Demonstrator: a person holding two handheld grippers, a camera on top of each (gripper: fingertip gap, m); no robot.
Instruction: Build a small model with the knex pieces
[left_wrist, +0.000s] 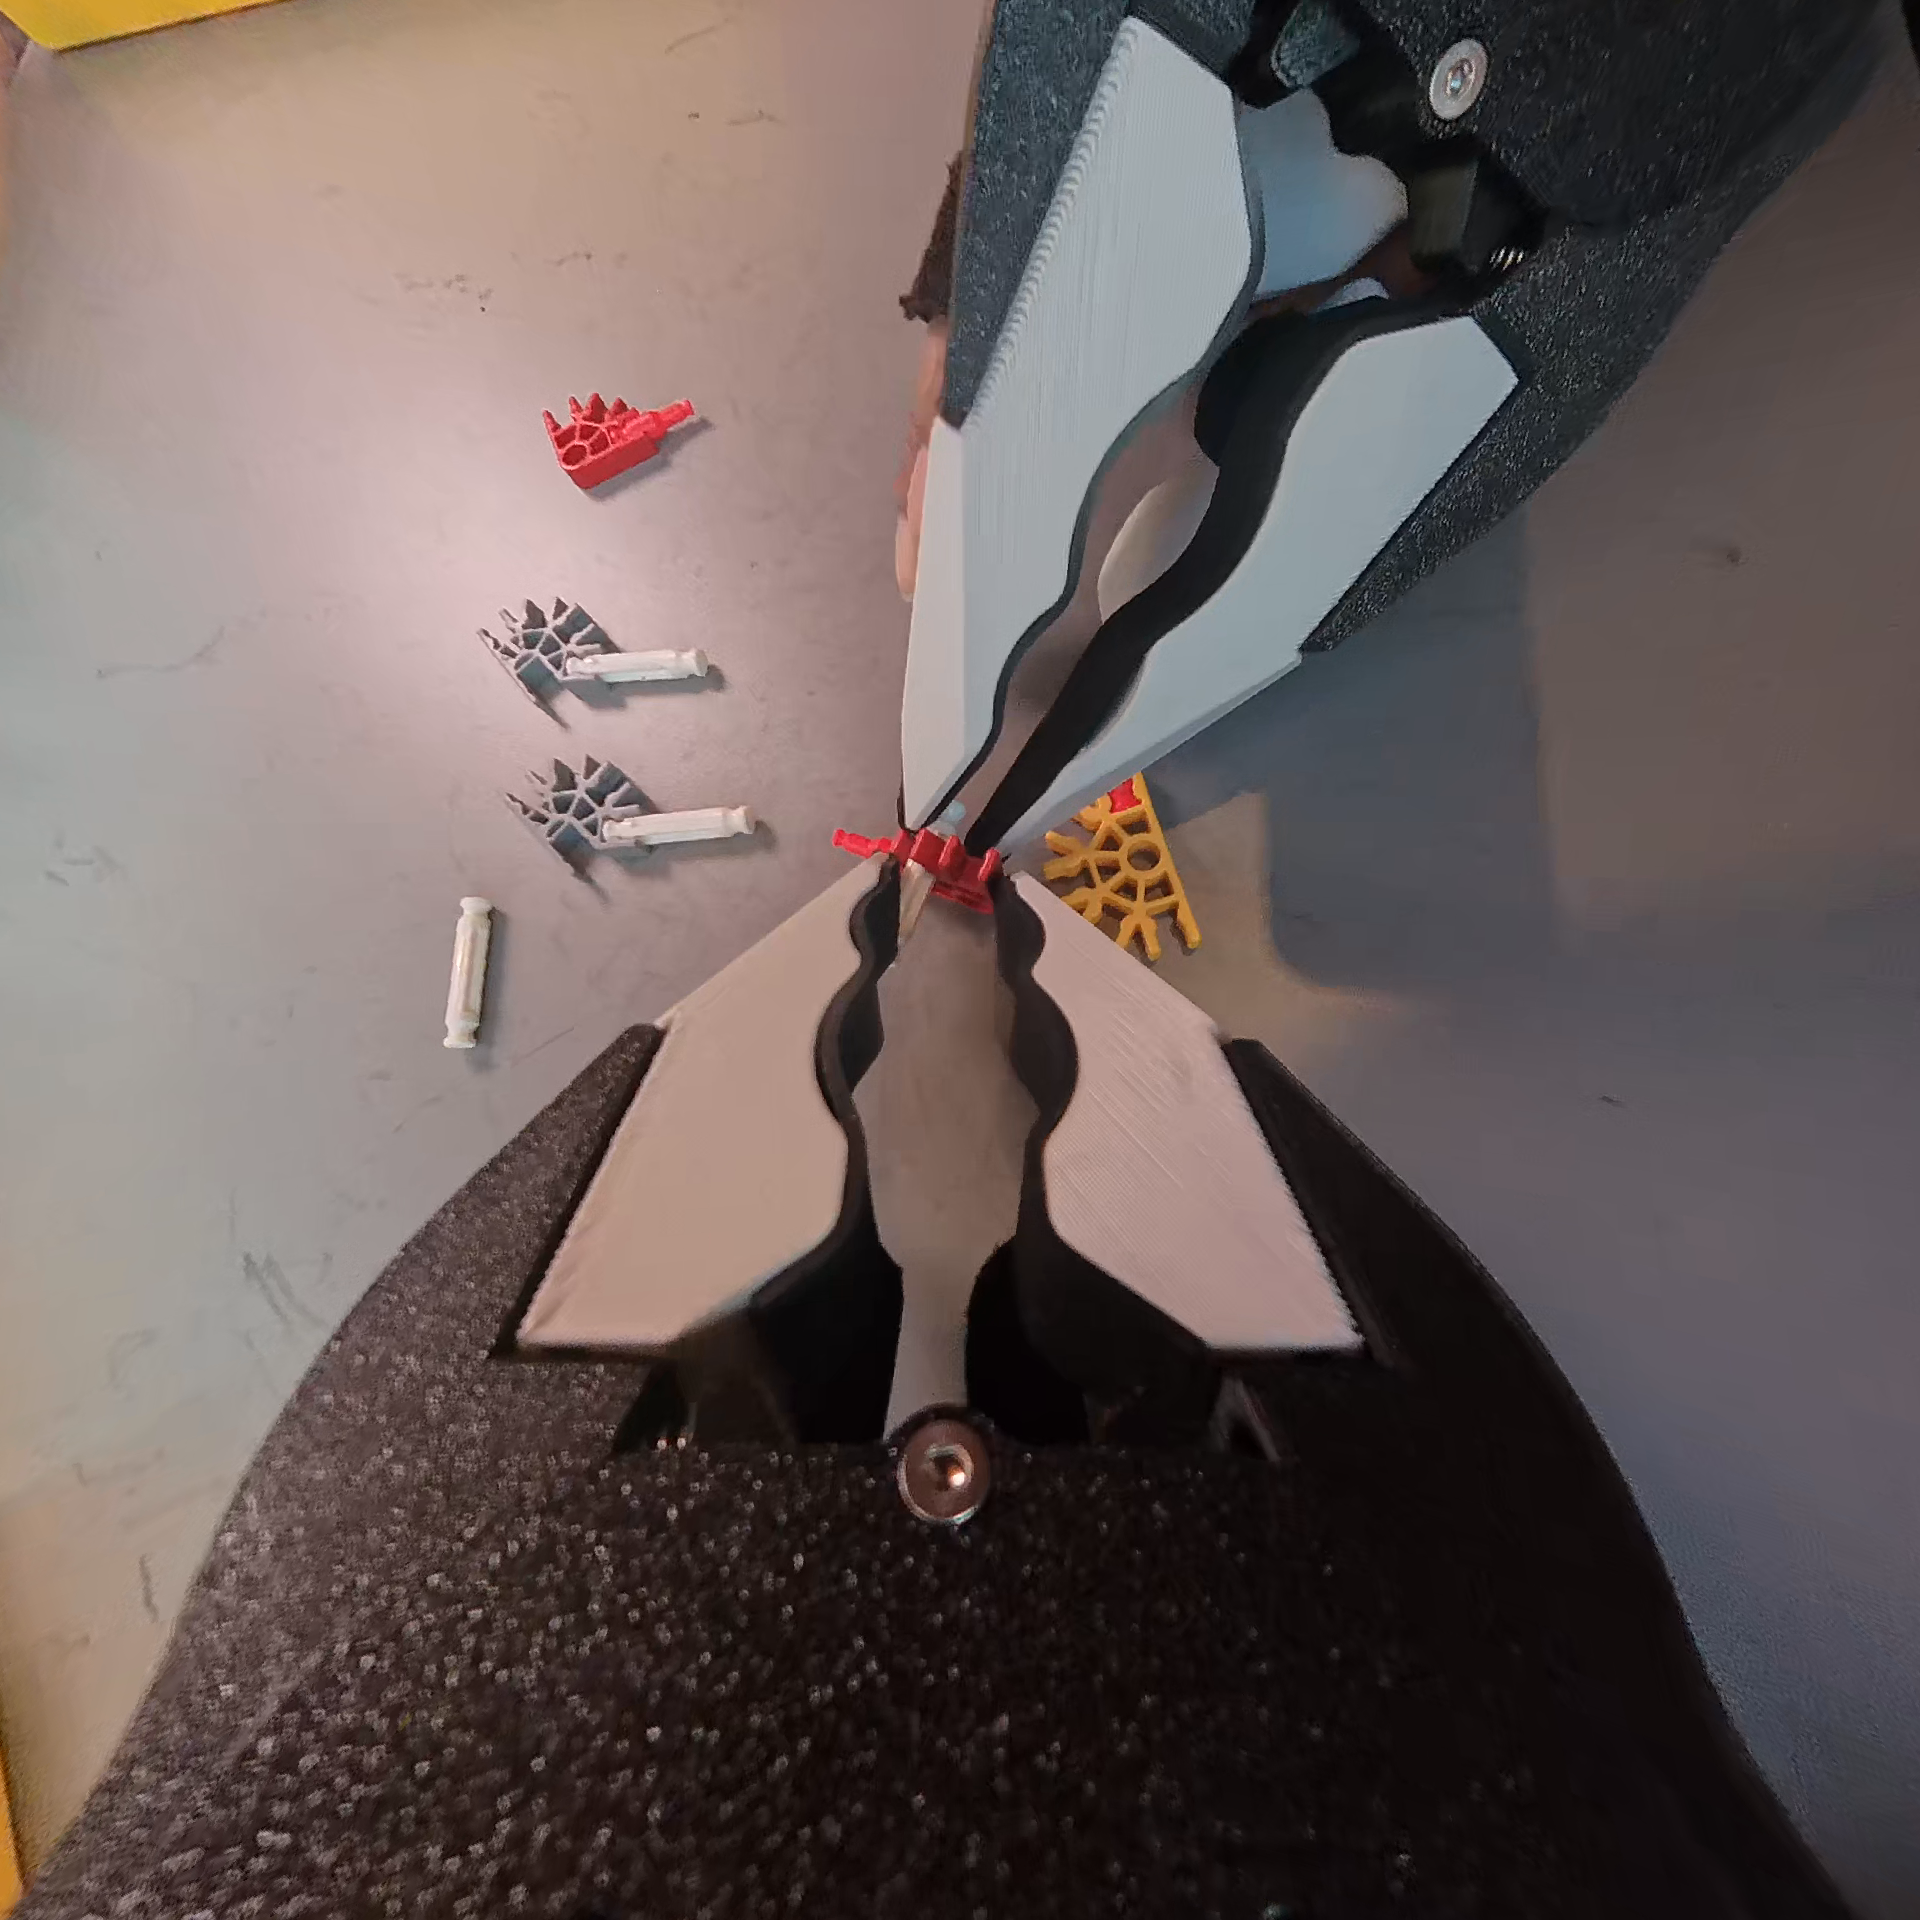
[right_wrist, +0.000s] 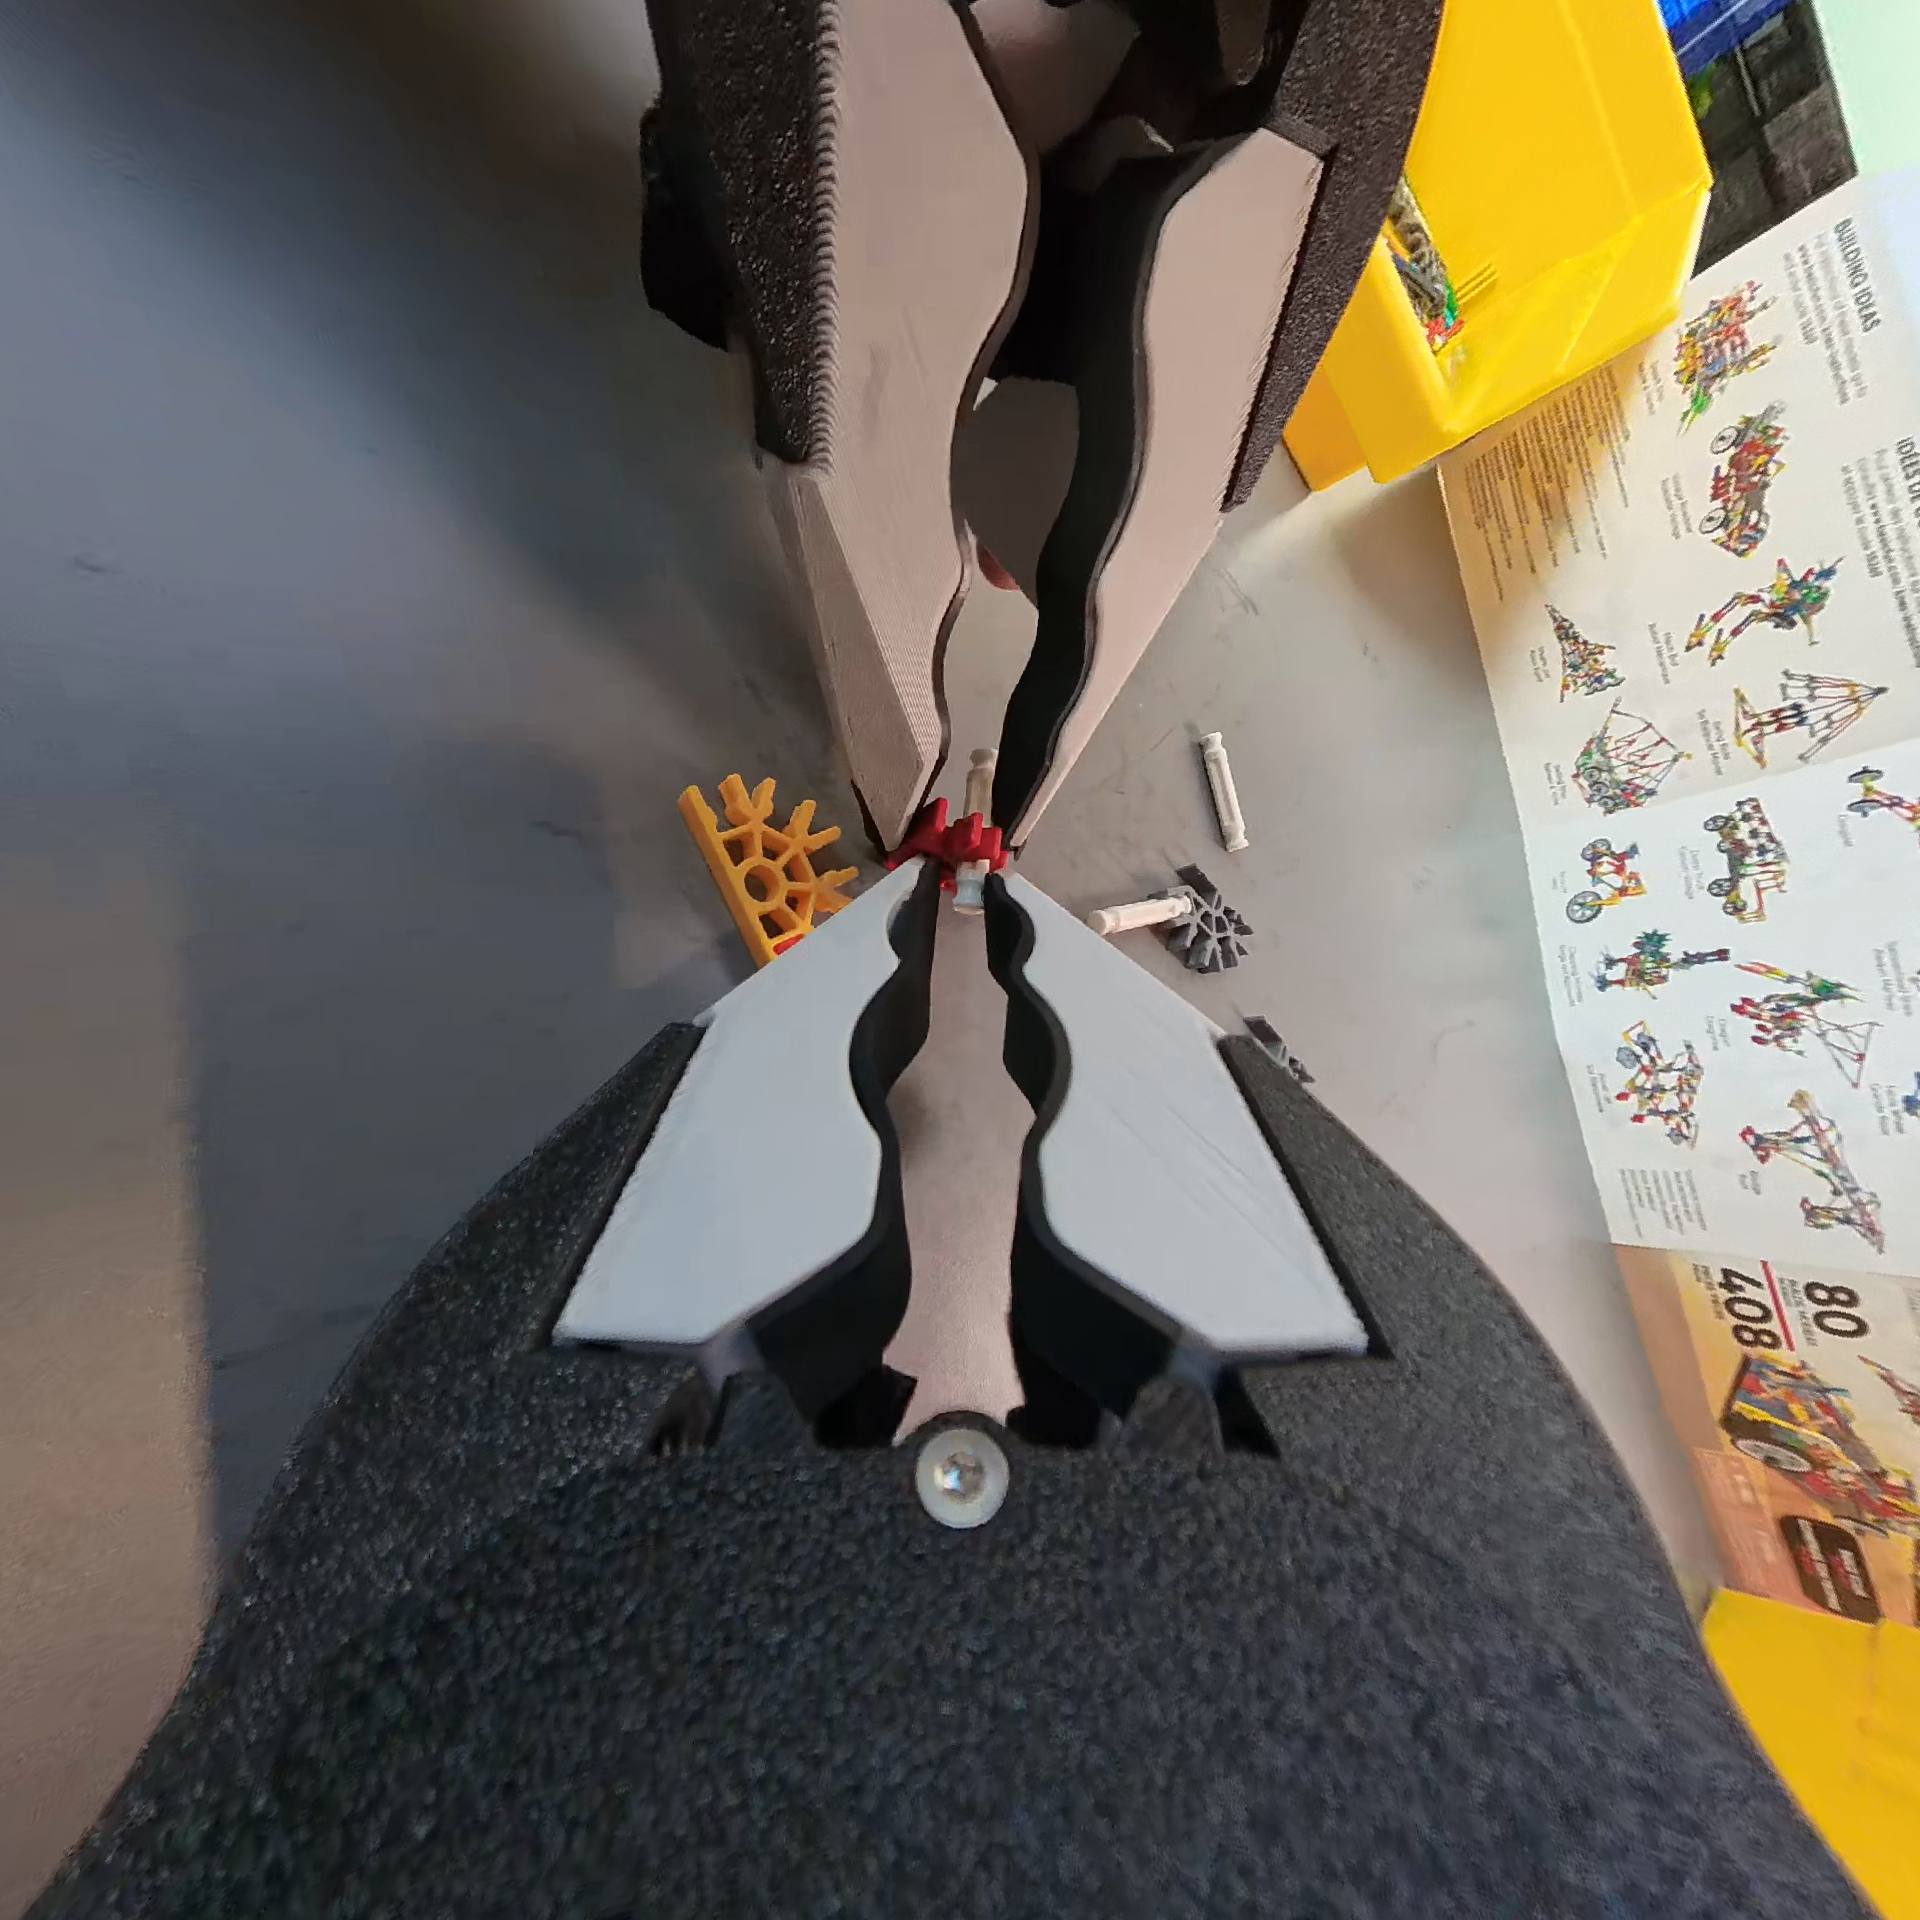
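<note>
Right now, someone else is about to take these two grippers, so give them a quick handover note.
Left gripper: shut on the red connector, held tip to tip with the other.
Right gripper: shut on the small white rod at that connector; whether it is seated cannot be told.
On the table, by the left wrist view: two grey connectors with white rods fitted, a second red connector, one loose white rod, a yellow connector under the tips.
Yellow bin and picture leaflet lie beyond.
</note>
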